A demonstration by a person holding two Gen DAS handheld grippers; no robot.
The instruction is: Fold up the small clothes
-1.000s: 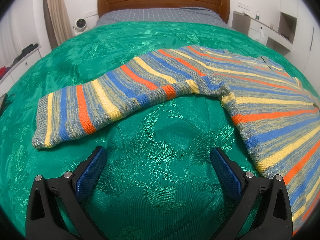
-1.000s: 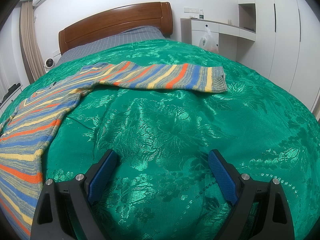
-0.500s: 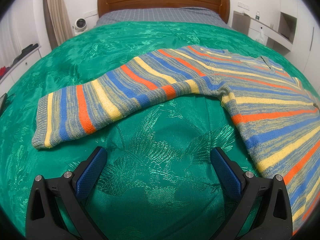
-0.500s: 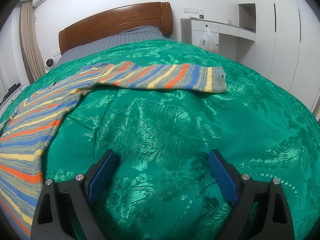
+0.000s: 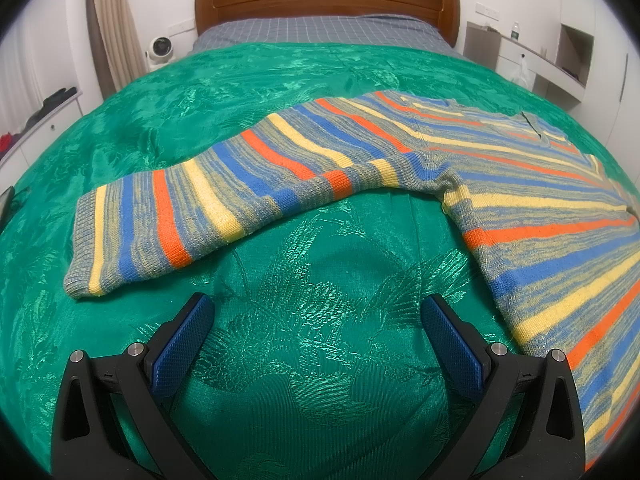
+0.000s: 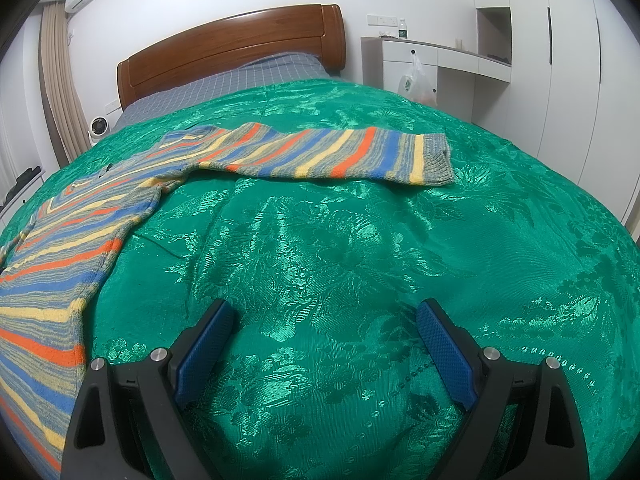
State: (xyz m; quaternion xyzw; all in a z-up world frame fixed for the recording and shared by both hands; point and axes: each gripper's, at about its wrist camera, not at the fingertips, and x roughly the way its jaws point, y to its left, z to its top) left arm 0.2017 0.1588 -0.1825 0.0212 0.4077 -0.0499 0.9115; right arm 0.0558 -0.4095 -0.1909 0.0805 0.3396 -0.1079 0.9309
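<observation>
A striped knit sweater in blue, orange, yellow and grey lies flat on the green bedspread. In the left wrist view one sleeve stretches to the left, its cuff just beyond my left gripper, which stands open over bare bedspread, touching nothing. In the right wrist view the sweater's body lies at the left and the other sleeve reaches right across the bed. My right gripper is open too, well short of that sleeve, with only bedspread between its fingers.
A wooden headboard and grey checked sheet lie at the far end of the bed. A small white fan stands at the left; white cabinets with a hanging plastic bag at the right.
</observation>
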